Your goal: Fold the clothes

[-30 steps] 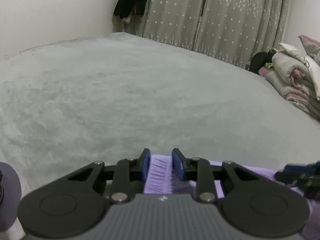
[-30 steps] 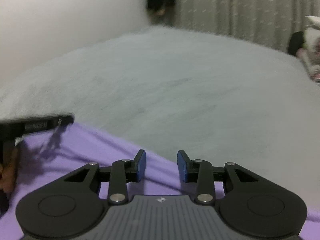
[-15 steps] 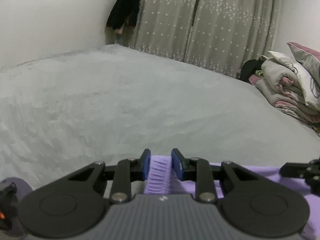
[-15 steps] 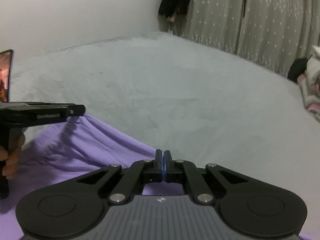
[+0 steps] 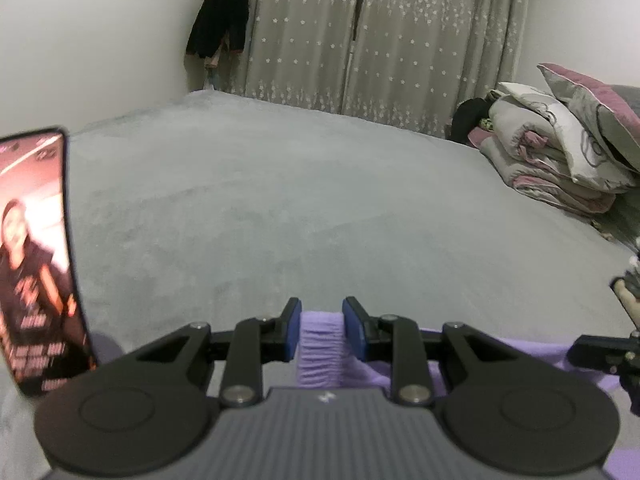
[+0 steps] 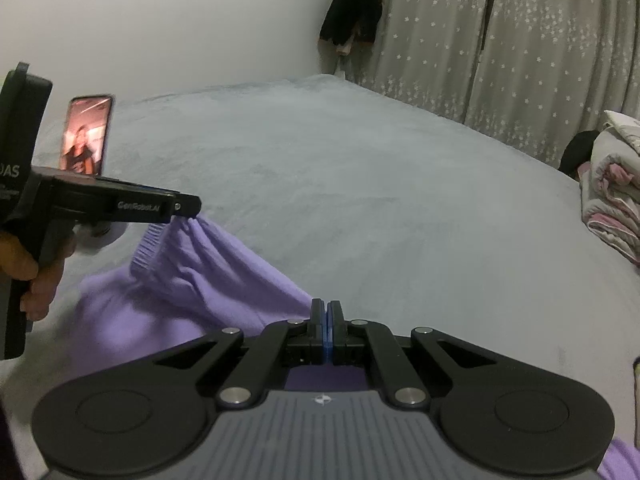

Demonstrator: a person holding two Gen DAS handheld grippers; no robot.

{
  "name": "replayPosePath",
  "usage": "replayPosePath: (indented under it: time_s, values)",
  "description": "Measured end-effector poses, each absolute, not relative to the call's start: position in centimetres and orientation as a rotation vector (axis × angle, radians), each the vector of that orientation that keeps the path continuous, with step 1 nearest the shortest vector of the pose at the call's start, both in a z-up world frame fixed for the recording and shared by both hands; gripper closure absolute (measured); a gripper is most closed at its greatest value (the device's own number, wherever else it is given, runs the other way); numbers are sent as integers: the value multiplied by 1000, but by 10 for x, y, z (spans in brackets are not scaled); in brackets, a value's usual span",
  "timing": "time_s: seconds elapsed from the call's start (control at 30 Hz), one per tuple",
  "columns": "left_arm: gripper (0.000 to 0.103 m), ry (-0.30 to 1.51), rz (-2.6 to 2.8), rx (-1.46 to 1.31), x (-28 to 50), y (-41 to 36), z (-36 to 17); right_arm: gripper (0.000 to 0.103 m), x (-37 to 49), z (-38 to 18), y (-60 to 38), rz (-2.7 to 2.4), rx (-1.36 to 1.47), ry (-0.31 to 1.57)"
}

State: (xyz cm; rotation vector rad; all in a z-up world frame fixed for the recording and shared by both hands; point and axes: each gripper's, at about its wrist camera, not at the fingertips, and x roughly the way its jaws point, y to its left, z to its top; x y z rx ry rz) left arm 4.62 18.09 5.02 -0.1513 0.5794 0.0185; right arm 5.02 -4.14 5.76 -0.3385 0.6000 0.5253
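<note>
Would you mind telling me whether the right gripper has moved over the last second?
Yes. The right gripper has risen and closed on the purple garment; in its view the curtain and the bed's far edge now sit lower.

A purple garment (image 6: 192, 280) with a ribbed hem is lifted at two points, its cloth sagging onto the grey bed (image 6: 360, 184).

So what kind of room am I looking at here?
Most likely a bedroom. A wide bed under a grey fleece cover fills the view, folded quilts and pillows are stacked at its far corner, and star-print curtains hang behind. A purple garment is being folded on the bed.
</note>
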Motion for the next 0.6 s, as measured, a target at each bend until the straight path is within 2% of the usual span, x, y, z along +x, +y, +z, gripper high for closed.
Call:
replayPosePath:
  time_s: [0.2,0.43,0.6]
  values:
    - [79,617,23,-157,10,179,33,99,17,39,-43,542,-360,667]
    - [79,651,-49,-307,-24,211,8,99,10,4,-38,551,-384,803]
    - [78,678,-126,-359,-41,233,-3,97,20,-13,-49,542,-221,856]
